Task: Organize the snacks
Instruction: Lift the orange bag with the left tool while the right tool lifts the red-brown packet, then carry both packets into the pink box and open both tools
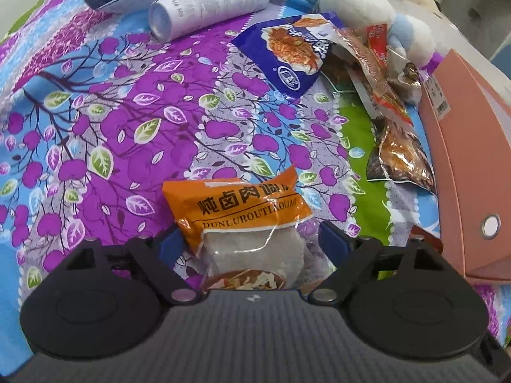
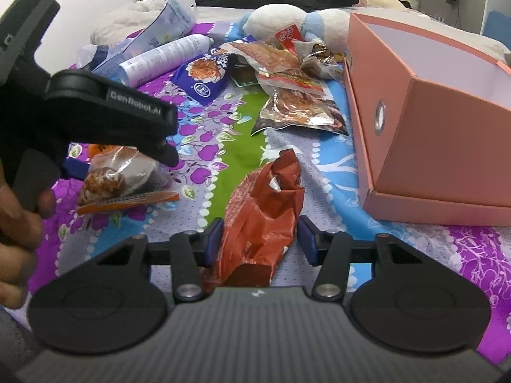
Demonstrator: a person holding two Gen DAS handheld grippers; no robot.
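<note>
a crinkled, glossy red foil bag (image 2: 260,223) is seen between the blue pads of the right gripper (image 2: 259,242); its left pad touches the foil, the right one stands a little apart, so a firm pinch cannot be told. an orange plastic packet (image 1: 239,214) with a clear window lies between the widely spread fingers of the left gripper (image 1: 250,239), untouched. both rest on the soft flowered bedsheet (image 1: 111,127). a stiff pink cardboard box (image 2: 431,146) stands open near the right.

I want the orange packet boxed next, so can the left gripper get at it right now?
Probably yes: the orange packet already lies between the left gripper's open jaws on the bedspread, with nothing lying over it.
</note>
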